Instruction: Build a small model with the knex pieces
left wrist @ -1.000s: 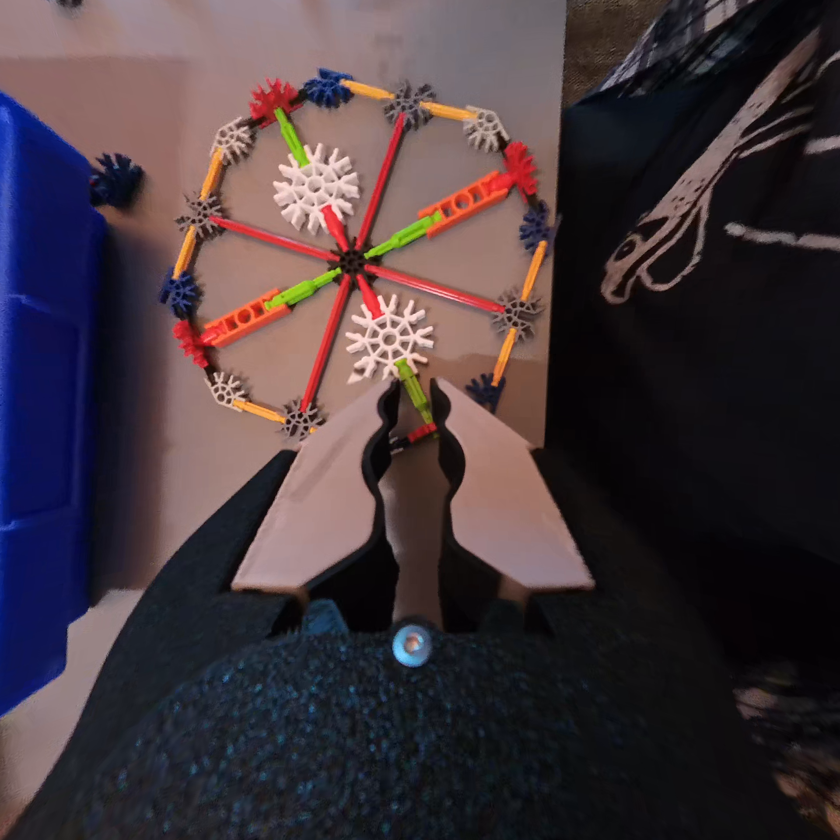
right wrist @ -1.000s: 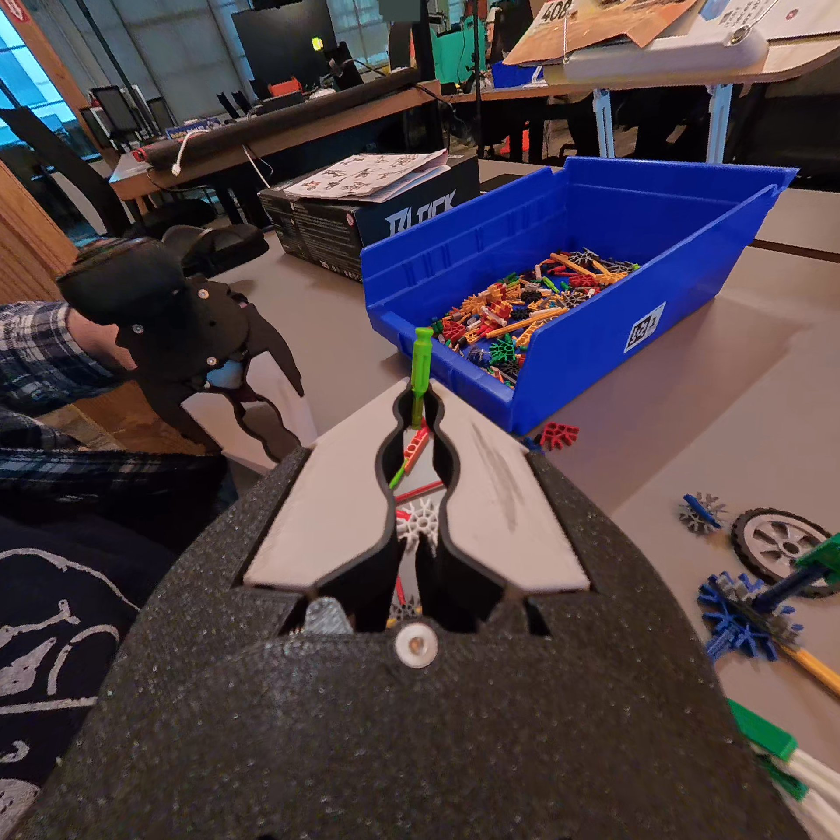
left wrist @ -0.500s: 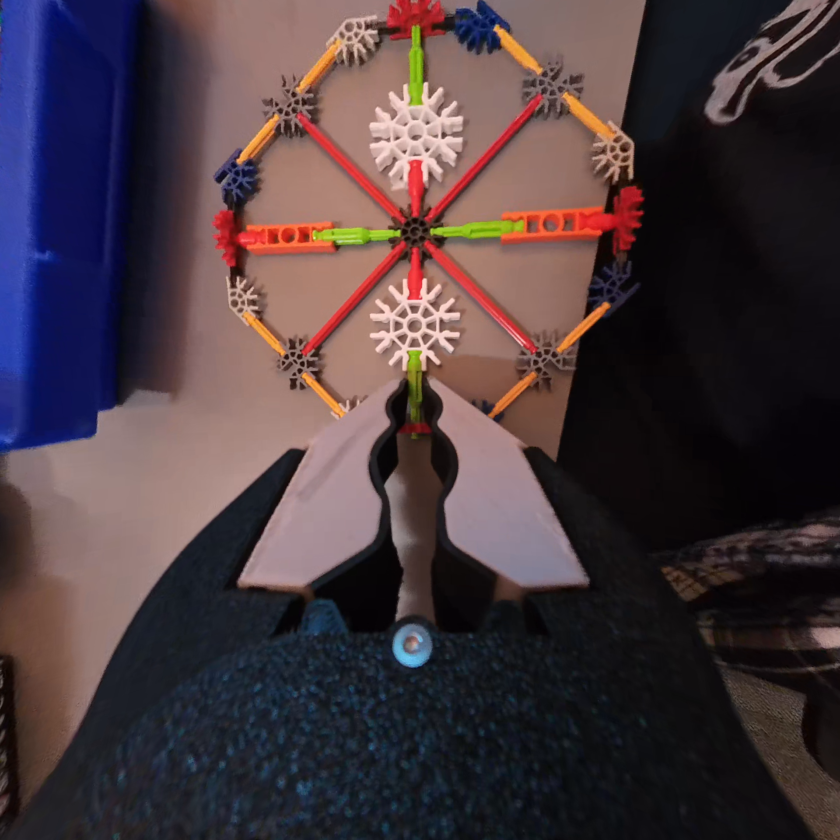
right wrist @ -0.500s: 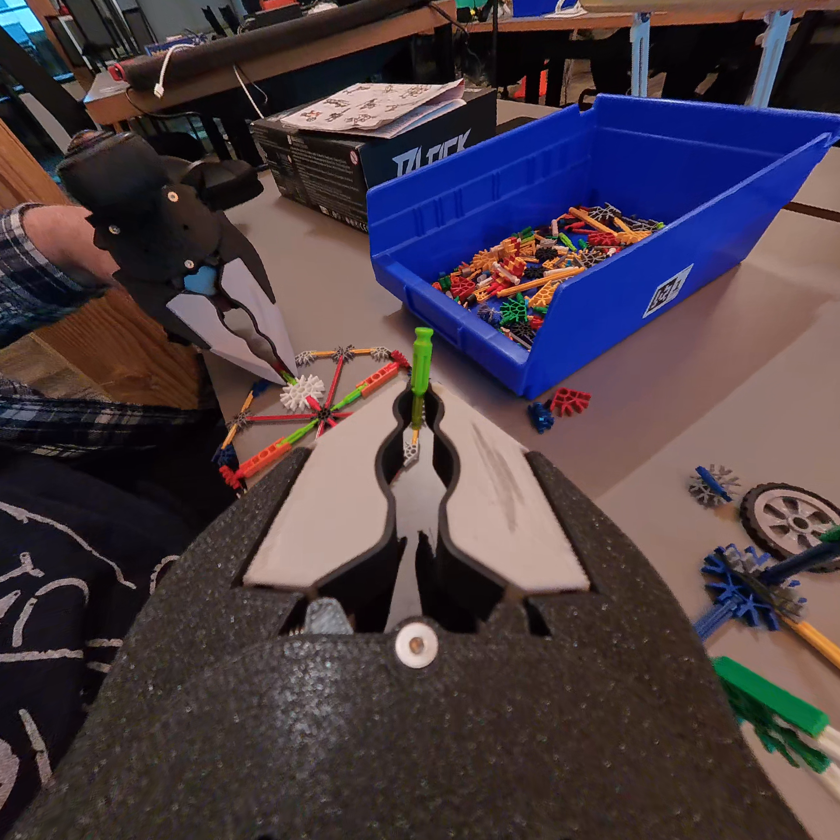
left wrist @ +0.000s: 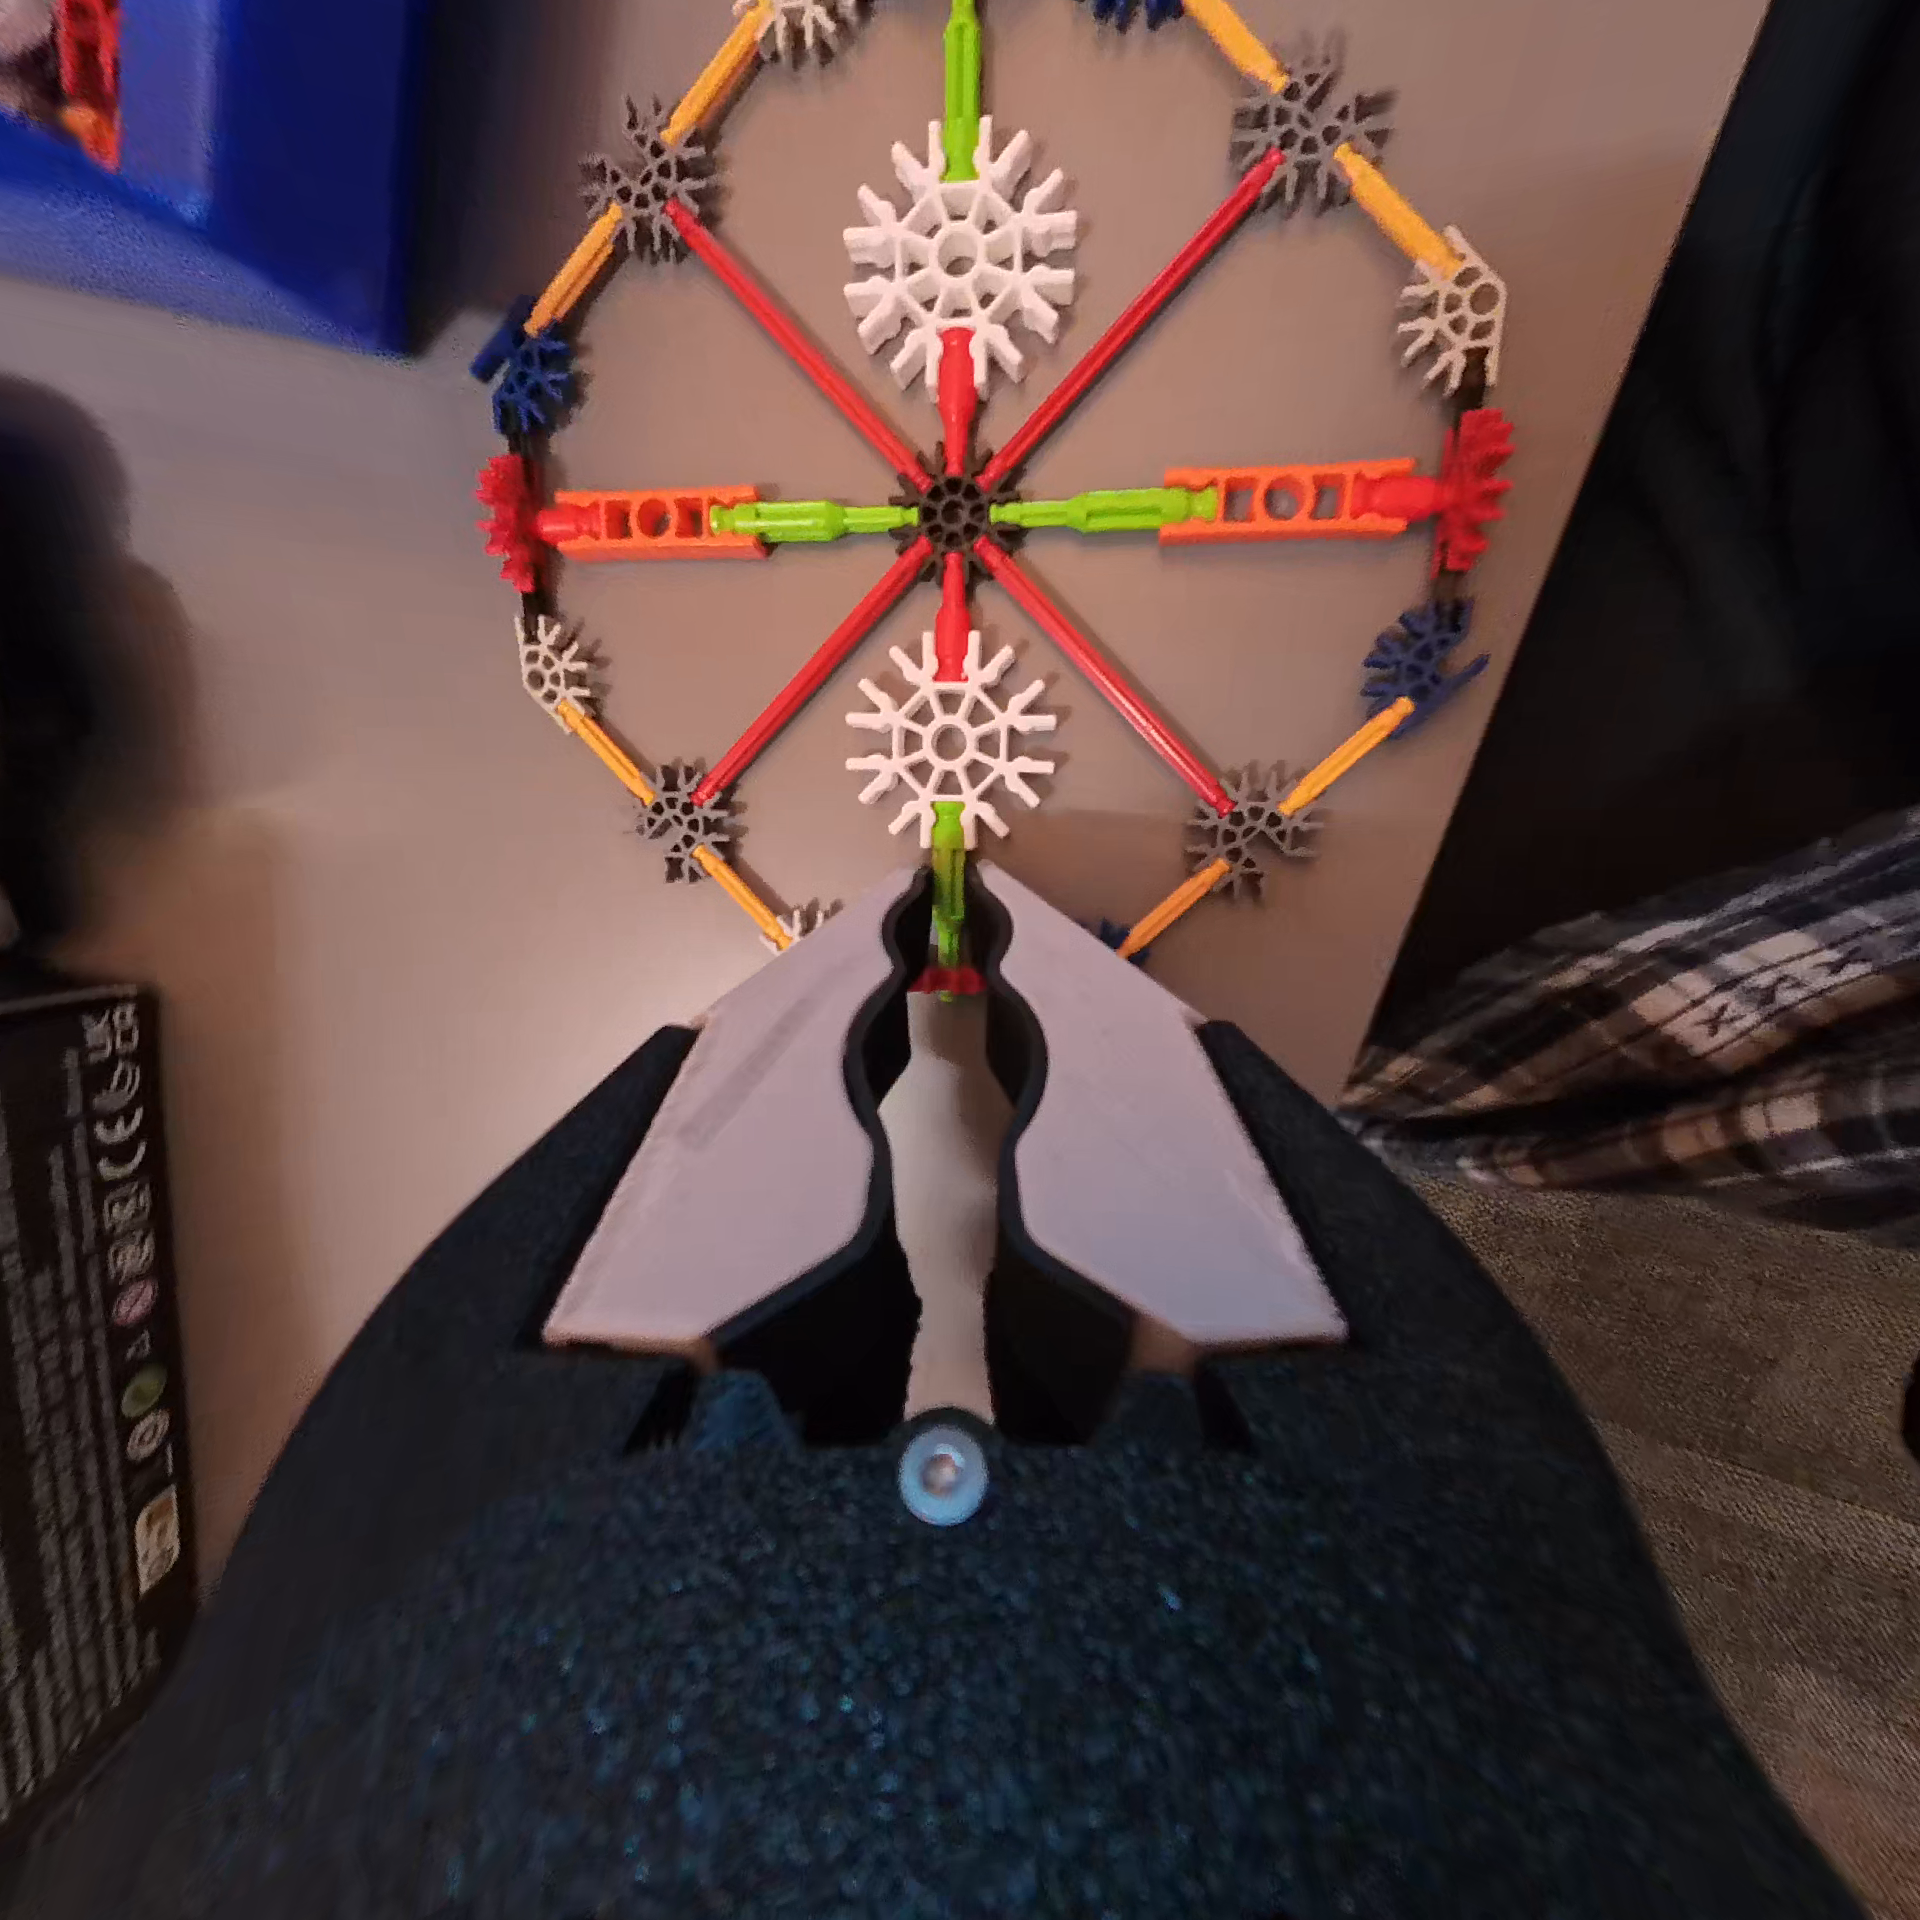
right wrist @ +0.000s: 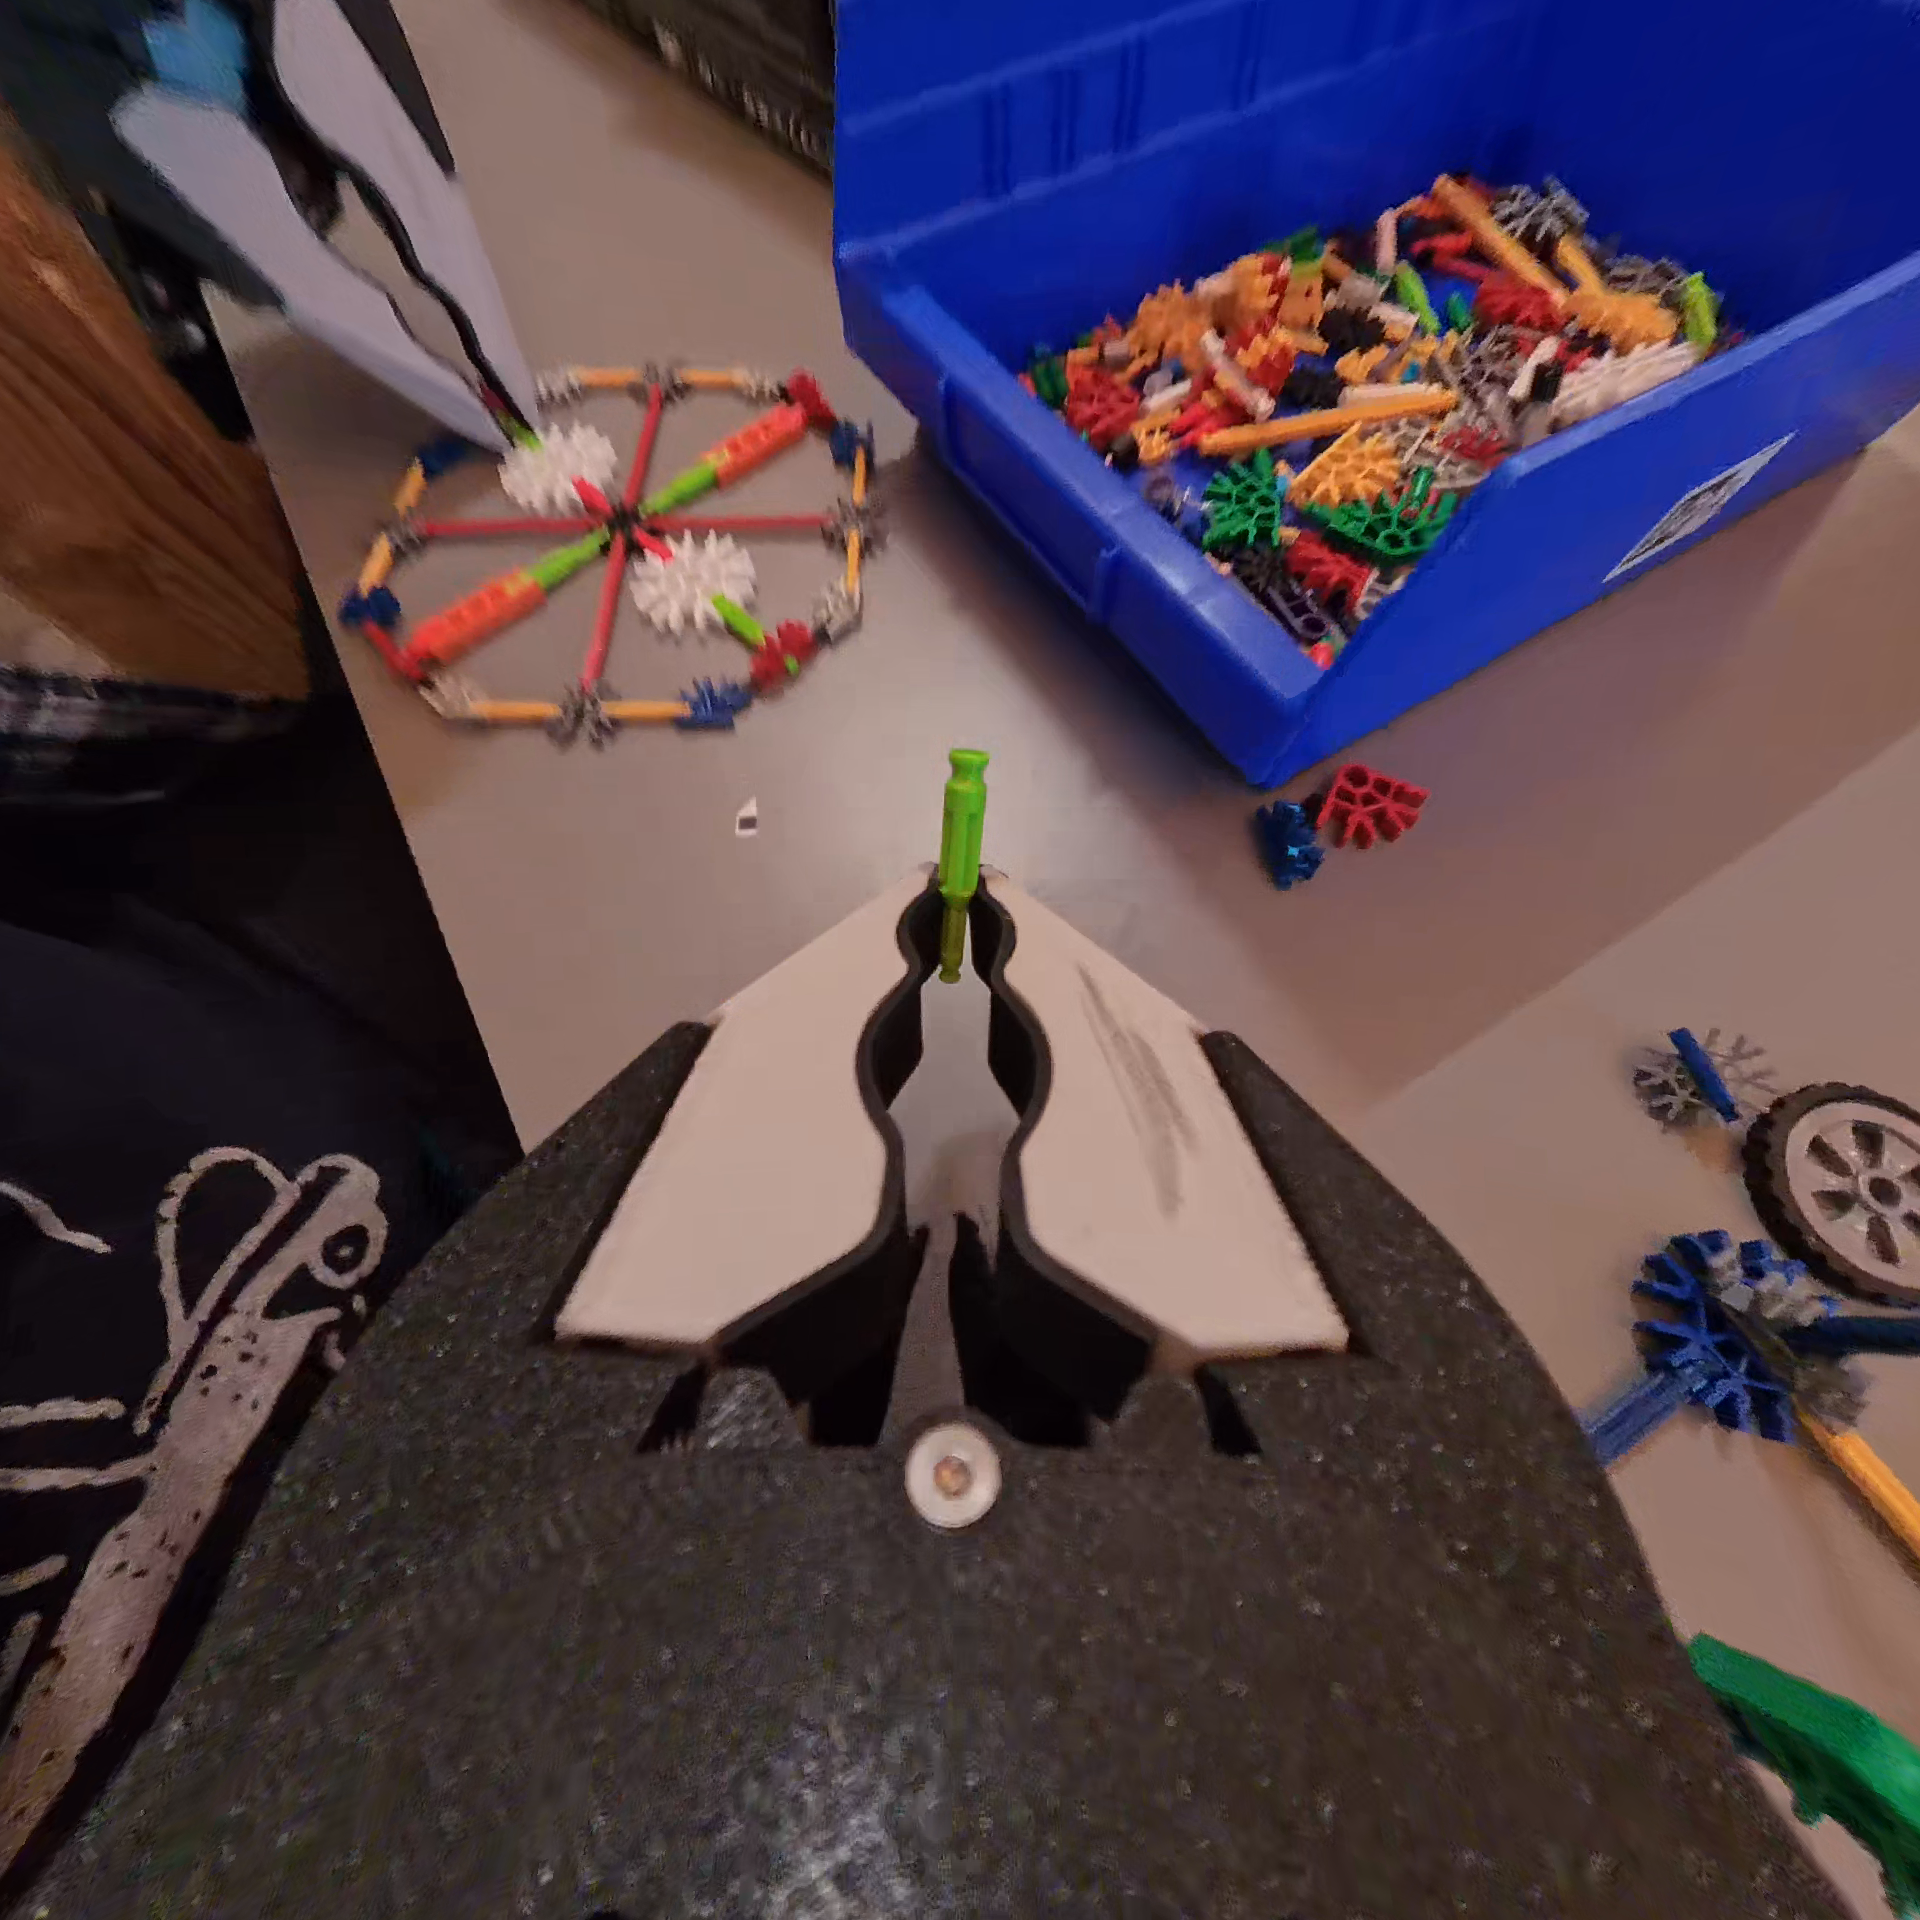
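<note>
A flat wheel (left wrist: 951,509) of coloured rods and snowflake connectors lies on the grey table. It also shows in the right wrist view (right wrist: 623,540). My left gripper (left wrist: 948,888) is shut on the short green rod (left wrist: 945,842) at the wheel's near rim, just below a white snowflake connector (left wrist: 951,743). The left gripper also shows in the right wrist view (right wrist: 499,416), tips down on the wheel's far-left side. My right gripper (right wrist: 961,878) is shut on a loose green rod (right wrist: 964,810) and holds it upright above the table, apart from the wheel.
A blue bin (right wrist: 1143,582) holding several loose pieces stands at the right of the wheel. Red (right wrist: 1366,805) and blue (right wrist: 1288,842) connectors lie by it. A tyre wheel (right wrist: 1849,1184) and a blue assembly (right wrist: 1714,1340) lie at far right. A black box (left wrist: 83,1351) stands left. A person's dark shirt (right wrist: 208,1143) borders the table edge. My hands' fingertips stand some 25 cm from each other. The left gripper is farther from the blue assembly (right wrist: 1714,1340), some 40 cm, than the right, some 15 cm.
My left gripper has turned square to the wheel, moved closer and closed on its green rim rod. My right gripper has drawn back from over the wheel with its green rod.
</note>
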A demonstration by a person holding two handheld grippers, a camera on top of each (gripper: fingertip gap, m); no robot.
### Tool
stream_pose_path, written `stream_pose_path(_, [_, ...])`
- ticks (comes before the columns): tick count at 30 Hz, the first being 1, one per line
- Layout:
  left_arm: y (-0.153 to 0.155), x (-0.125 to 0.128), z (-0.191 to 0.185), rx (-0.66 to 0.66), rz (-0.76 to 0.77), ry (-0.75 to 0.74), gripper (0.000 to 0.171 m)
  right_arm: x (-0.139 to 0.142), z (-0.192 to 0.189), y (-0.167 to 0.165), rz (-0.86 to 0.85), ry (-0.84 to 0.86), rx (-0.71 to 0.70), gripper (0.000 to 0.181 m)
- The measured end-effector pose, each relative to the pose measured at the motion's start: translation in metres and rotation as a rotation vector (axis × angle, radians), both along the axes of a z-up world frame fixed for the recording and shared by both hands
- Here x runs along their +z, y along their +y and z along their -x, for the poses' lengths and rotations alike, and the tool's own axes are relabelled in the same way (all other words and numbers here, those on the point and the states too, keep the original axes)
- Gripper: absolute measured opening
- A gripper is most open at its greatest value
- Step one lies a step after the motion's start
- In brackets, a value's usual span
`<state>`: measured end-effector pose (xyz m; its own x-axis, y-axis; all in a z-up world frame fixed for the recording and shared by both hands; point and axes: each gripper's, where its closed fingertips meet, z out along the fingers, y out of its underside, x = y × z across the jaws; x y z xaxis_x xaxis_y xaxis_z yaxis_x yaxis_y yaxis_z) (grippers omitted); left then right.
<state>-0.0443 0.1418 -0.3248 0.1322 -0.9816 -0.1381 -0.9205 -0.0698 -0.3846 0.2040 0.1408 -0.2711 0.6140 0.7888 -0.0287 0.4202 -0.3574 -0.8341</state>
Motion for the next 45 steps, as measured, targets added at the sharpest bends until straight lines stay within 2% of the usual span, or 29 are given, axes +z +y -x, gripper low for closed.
stream_pose_path(5, [0.010, 0.000, 0.025, 0.045, 0.014, 0.005, 0.005, -0.024, 0.010, -0.003, 0.049, -0.154, 0.070, 0.003])
stream_pose_path(9, [0.020, 0.001, 0.040, 0.093, 0.012, 0.006, 0.009, -0.038, 0.013, 0.003, 0.017, -0.336, 0.121, 0.003])
stream_pose_path(12, [0.024, 0.008, 0.047, 0.122, 0.004, -0.014, 0.012, -0.046, 0.018, 0.006, 0.026, -0.412, 0.160, 0.003])
stream_pose_path(21, [0.026, 0.022, 0.047, 0.108, -0.032, -0.017, 0.019, -0.052, 0.025, 0.008, 0.167, -0.381, 0.197, 0.008])
stream_pose_path(29, [0.036, 0.061, 0.010, 0.019, -0.109, -0.073, 0.019, -0.052, 0.024, 0.005, 0.187, -0.343, 0.175, 0.012])
stream_pose_path(32, [0.048, 0.080, -0.011, -0.020, -0.159, -0.097, 0.019, -0.052, 0.024, 0.006, 0.179, -0.345, 0.164, 0.004])
stream_pose_path(39, [0.099, 0.125, -0.066, -0.116, -0.285, -0.089, 0.019, -0.049, 0.026, 0.015, 0.179, -0.262, 0.066, 0.002])
stream_pose_path(43, [0.140, 0.133, -0.096, -0.157, -0.326, -0.033, 0.019, -0.052, 0.031, 0.019, 0.179, -0.213, 0.016, 0.003])
stream_pose_path(45, [0.159, 0.131, -0.110, -0.179, -0.310, -0.003, 0.019, -0.051, 0.032, 0.019, 0.171, -0.198, 0.015, 0.009])
